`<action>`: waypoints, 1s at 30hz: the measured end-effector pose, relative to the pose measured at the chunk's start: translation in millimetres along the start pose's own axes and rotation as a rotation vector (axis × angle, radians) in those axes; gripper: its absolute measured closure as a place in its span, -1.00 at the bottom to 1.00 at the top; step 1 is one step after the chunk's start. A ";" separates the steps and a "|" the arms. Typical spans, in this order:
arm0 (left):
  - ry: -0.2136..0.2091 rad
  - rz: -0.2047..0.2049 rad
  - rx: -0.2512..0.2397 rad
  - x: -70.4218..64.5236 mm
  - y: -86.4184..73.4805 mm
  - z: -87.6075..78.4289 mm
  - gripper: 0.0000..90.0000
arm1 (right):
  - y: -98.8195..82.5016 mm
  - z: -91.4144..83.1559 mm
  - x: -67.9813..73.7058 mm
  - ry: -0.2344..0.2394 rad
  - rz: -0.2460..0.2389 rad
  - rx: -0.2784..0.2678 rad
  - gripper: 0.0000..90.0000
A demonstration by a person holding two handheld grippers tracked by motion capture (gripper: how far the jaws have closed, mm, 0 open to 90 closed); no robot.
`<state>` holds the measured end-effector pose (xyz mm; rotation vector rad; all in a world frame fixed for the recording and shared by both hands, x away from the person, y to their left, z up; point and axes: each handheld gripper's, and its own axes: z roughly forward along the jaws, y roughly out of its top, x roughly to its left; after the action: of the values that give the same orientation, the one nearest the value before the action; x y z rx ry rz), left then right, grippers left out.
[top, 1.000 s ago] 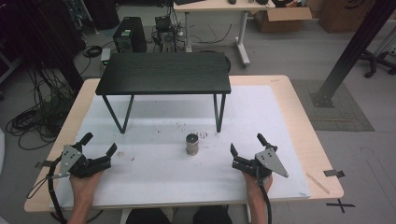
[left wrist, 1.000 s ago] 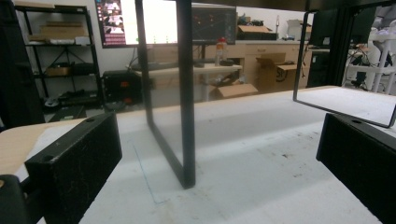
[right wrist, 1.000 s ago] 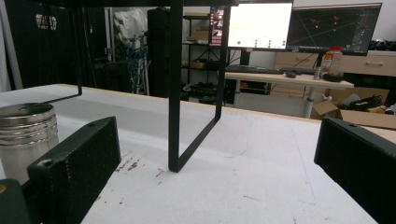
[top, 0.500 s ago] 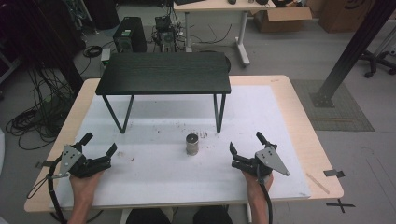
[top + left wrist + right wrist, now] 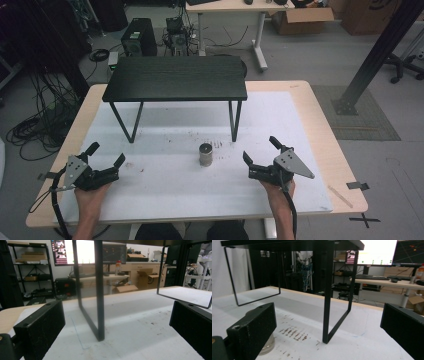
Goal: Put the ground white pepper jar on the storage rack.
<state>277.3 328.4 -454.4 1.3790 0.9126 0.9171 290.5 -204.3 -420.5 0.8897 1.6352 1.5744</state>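
I've got both tools low over the white mat [image 5: 170,195], nothing held. My left gripper [image 5: 106,161] sits at the near left of the table [image 5: 320,115], jaws spread wide apart, pointing toward the black shelf [image 5: 175,77]; in the left gripper view its jaws frame the shelf's near left leg [image 5: 100,302]. My right gripper [image 5: 262,150] sits at the near right, jaws also wide apart and empty. The small metal cup [image 5: 205,154] stands upright on the mat between the two grippers, nearer the right one, just in front of the shelf's right leg [image 5: 235,121] (in the right gripper view it peeks out behind the left-hand jaw). Rusty scuff marks [image 5: 293,333] on the mat beside it.
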 end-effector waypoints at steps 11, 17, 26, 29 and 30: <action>0.000 -0.001 0.000 0.0 0.0 0.1 -0.99 | 8.6 7.1 0.1 0.129 -0.016 0.039 -1.00; 0.000 0.000 0.001 0.0 0.0 0.1 -0.99 | 9.3 12.2 0.7 0.211 -0.021 0.068 -0.99; 0.000 0.000 0.000 0.1 0.0 0.1 -0.99 | 6.0 22.7 3.7 0.306 -0.007 0.096 -0.98; 0.000 0.001 0.001 0.2 0.0 -0.1 -0.99 | 6.3 27.4 5.2 0.353 0.004 0.105 -0.98; 0.000 0.000 0.000 0.1 0.0 0.0 -0.99 | 7.0 29.4 6.1 0.371 0.004 0.111 -0.98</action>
<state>277.3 328.5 -454.4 1.3786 0.9129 0.9169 312.3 -183.5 -414.4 0.6832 1.9938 1.7429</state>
